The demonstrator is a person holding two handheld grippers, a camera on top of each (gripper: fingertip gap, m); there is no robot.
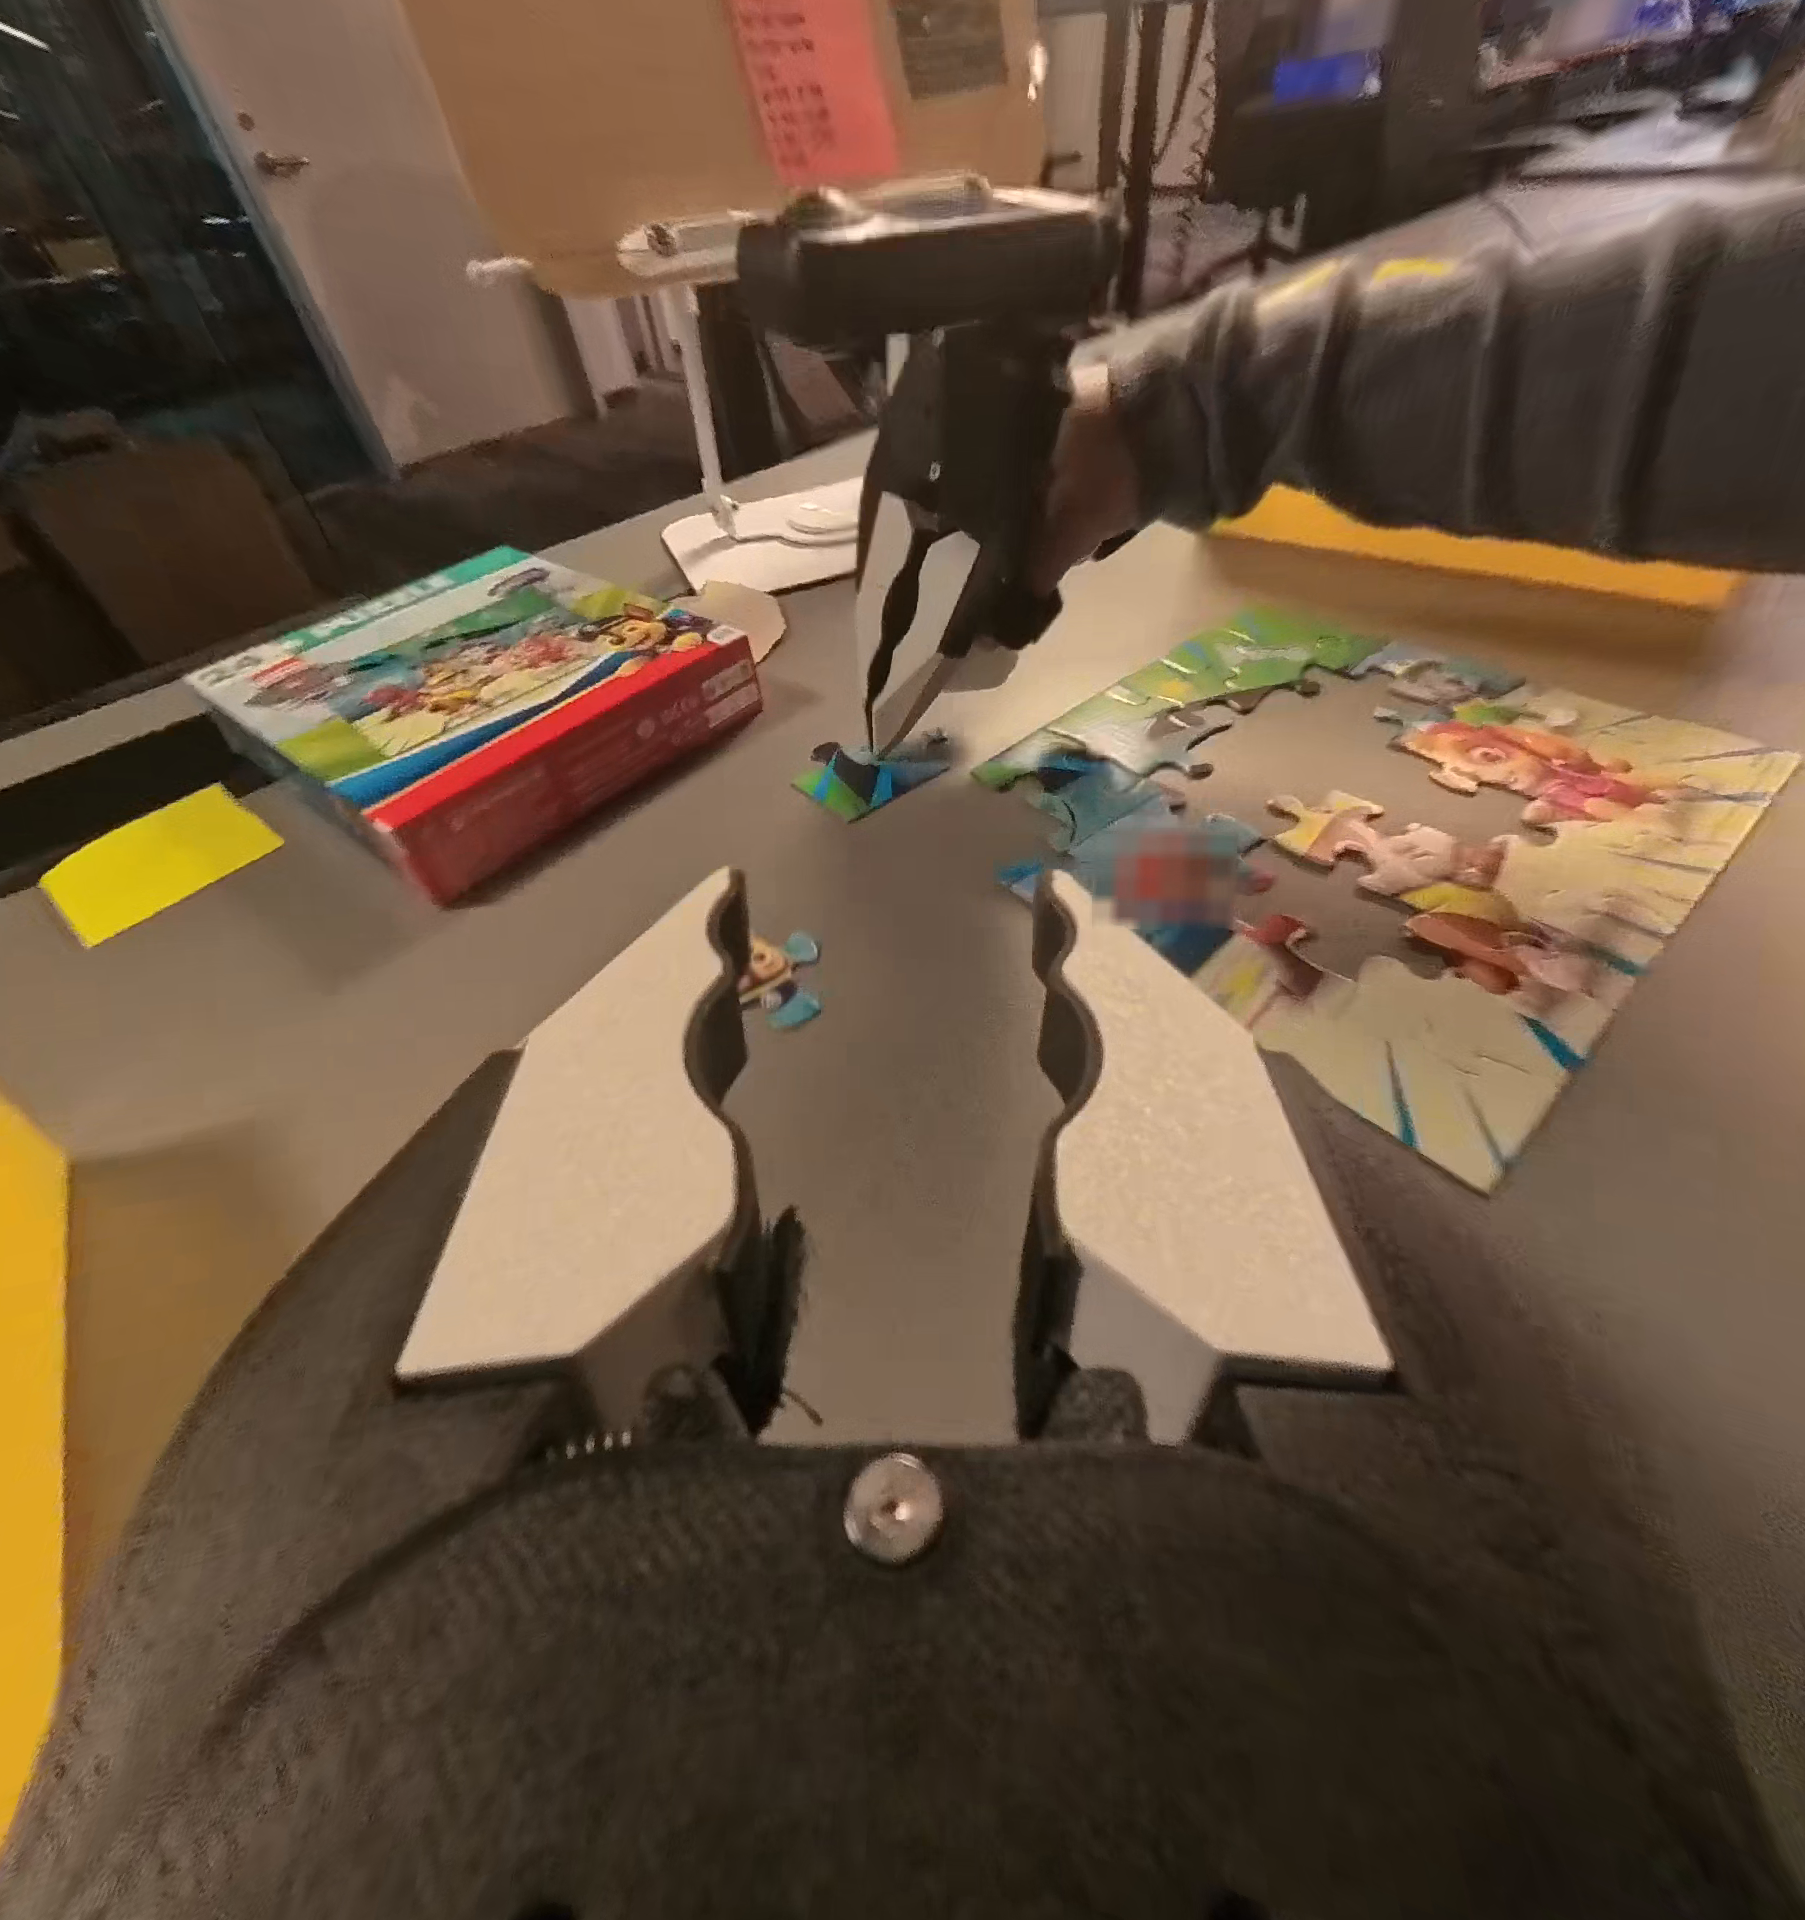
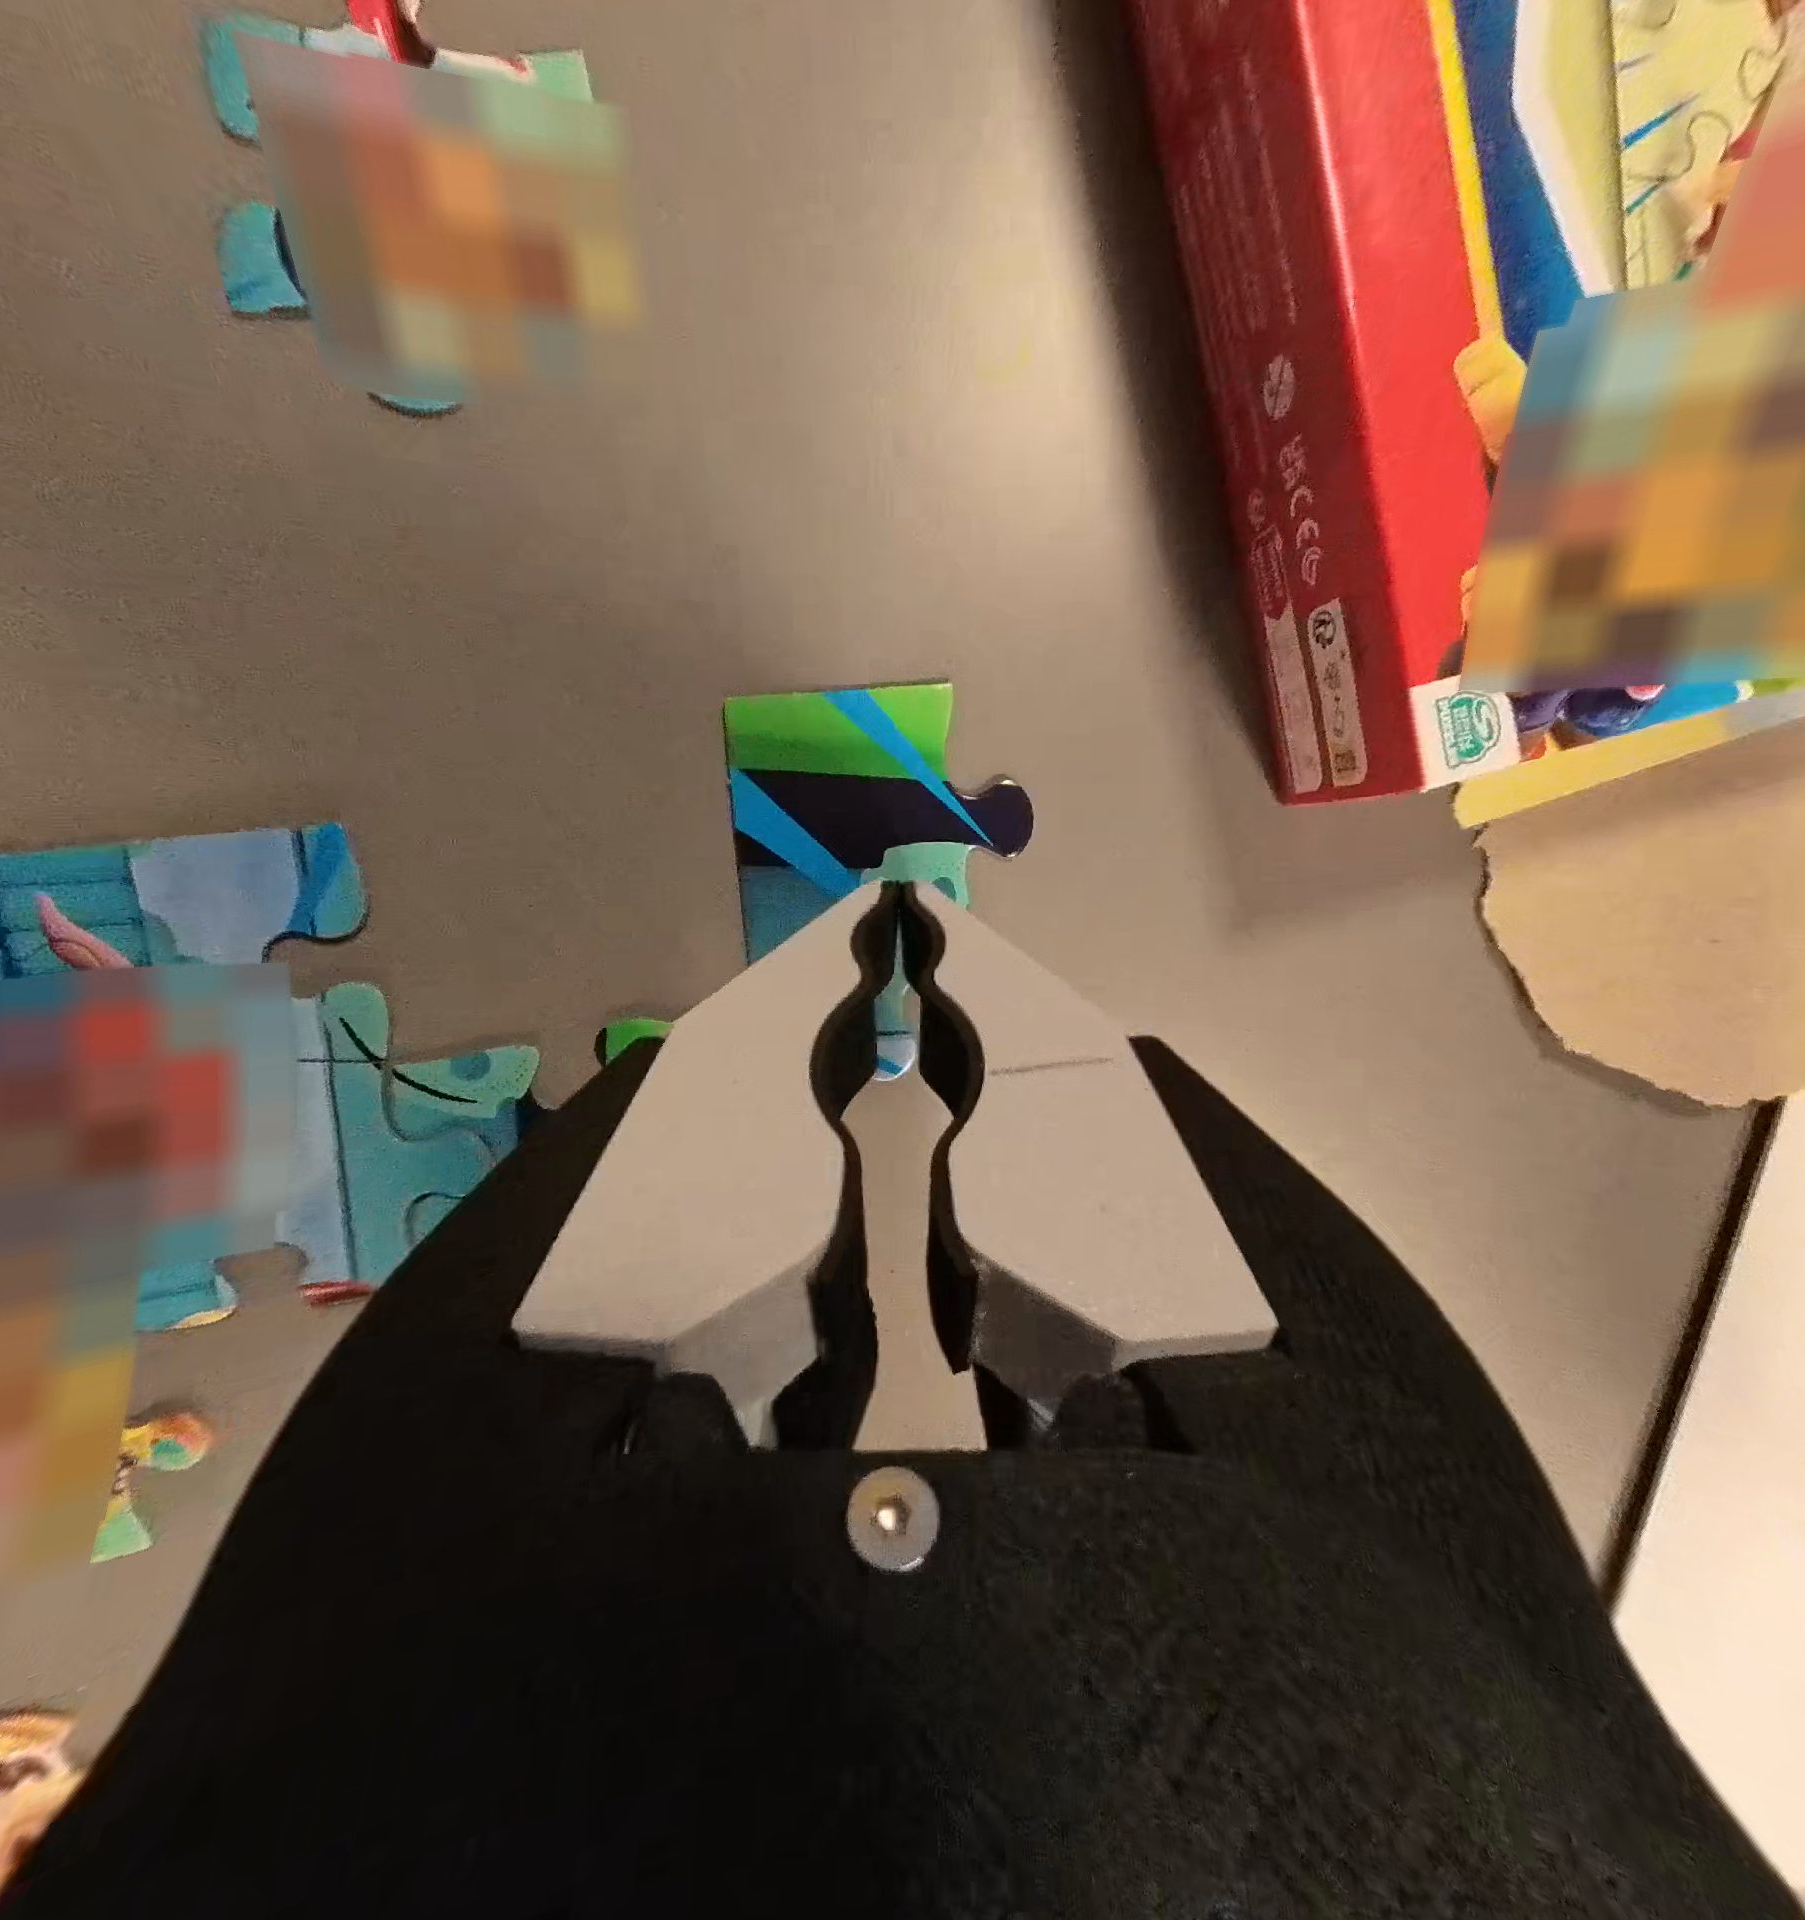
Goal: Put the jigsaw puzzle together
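Observation:
My left gripper [image 1: 890, 935] is open and holds nothing, hovering low over the grey table [image 1: 254, 1018]. A small loose puzzle piece [image 1: 782, 979] lies on the table beside its left finger [image 1: 669, 1039], not touched. My right gripper [image 2: 893, 899] is shut, its tips pinched on the teal edge of a puzzle piece [image 2: 924, 862] that joins a green, blue and navy piece [image 2: 841, 779]. In the left wrist view this gripper [image 1: 877, 727] points straight down, and the pieces [image 1: 862, 777] rise slightly at its tips.
A partly assembled cartoon puzzle [image 1: 1449, 883] lies to the right; part of it shows in the right wrist view [image 2: 202, 935]. The red-sided puzzle box [image 1: 482, 717] lies to the left, and also shows [image 2: 1324, 416]. A white stand base [image 1: 763, 540] and a yellow patch [image 1: 160, 862] are on the table. A person's sleeve [image 1: 1500, 395] reaches in from the right. One gripper's finger ends stand about 25 cm off the other's.

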